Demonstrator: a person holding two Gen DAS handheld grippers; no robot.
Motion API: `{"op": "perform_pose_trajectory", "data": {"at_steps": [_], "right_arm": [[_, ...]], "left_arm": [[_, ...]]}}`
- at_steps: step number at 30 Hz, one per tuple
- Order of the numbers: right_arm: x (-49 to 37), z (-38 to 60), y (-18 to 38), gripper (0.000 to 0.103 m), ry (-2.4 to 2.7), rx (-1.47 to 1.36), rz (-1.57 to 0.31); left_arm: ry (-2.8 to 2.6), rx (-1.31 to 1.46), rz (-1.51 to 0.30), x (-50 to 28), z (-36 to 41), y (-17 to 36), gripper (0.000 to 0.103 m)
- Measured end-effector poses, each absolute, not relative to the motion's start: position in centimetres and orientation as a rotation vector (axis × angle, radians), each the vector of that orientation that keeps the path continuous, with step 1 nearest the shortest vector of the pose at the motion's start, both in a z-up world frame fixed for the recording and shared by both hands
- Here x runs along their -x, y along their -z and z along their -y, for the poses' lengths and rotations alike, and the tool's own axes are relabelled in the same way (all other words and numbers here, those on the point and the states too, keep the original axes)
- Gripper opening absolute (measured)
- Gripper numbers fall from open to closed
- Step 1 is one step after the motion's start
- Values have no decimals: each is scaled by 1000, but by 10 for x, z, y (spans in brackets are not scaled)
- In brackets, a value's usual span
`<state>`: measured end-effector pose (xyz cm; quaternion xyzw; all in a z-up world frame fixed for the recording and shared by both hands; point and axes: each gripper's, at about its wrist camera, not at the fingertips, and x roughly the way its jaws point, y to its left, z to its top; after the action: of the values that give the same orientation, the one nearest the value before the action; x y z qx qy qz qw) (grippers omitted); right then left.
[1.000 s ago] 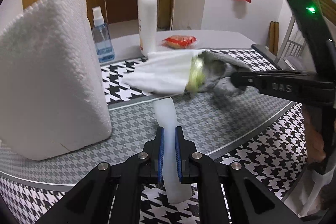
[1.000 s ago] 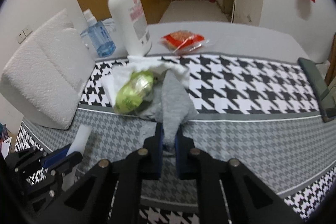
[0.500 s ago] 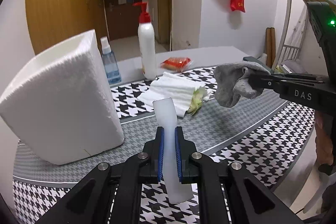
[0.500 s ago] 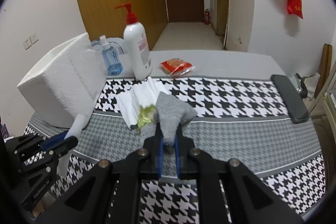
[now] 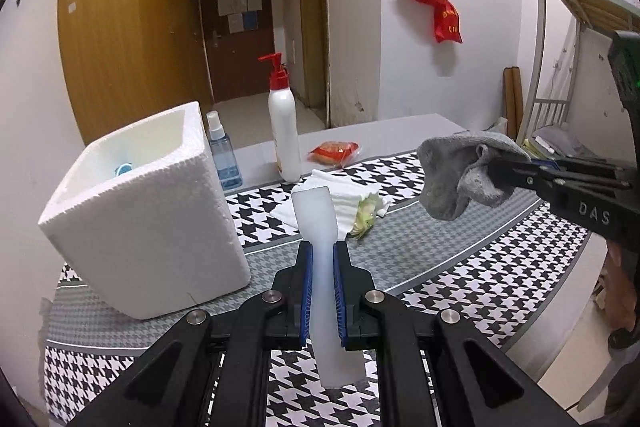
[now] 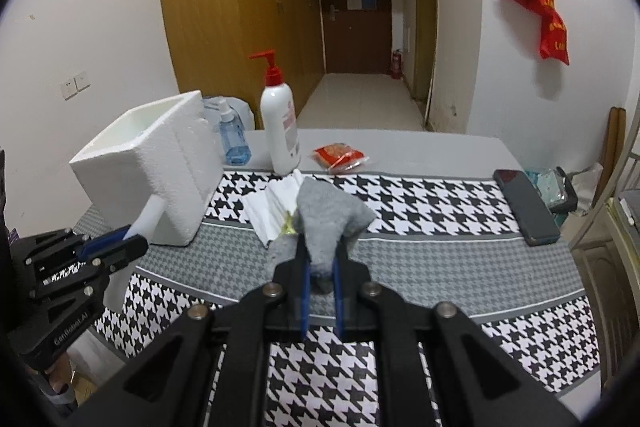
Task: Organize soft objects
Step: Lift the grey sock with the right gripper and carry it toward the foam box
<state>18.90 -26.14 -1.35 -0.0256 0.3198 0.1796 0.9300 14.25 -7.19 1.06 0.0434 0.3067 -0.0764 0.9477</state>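
Observation:
My left gripper is shut on a translucent white soft strip that stands upright between the blue pads, held above the tablecloth. My right gripper is shut on a grey sock, which hangs bunched in the air; the left wrist view shows the grey sock at the right. A folded white towel with a yellow-green soft object at its edge lies on the table behind. An open white foam box stands at the left; in the right wrist view the foam box is beside my left gripper.
A white pump bottle, a blue spray bottle and a red snack packet stand at the back of the table. A dark phone lies near the right edge. The houndstooth cloth covers the table.
Both grippers have risen and drawn back from the table. The grey sock has come up off the towel, and the foam box's open top now shows.

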Motion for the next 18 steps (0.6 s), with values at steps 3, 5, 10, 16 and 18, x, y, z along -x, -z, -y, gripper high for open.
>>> {"op": "perform_pose_trajectory", "data": {"at_steps": [3,5,10,16,18], "right_arm": [[-178,260,11,12,-381,51,-629],[-173,259,10,12,-377,55,-616],[-159,258,4,12,-391,46,-586],[-145,248,-3,12,-413,62,-547],[-141,242,-6,12,-426,74,-531]], "left_arm": [[154,-85,-614,-137,72,-15,11],[154,-84,-606,-134,72,-18,11],[141,-75,-584,-125,67,-26,11],[120,-75,-553,-113,57,-37,11],[109,-74,-542,-109,52,-41,11]]}}
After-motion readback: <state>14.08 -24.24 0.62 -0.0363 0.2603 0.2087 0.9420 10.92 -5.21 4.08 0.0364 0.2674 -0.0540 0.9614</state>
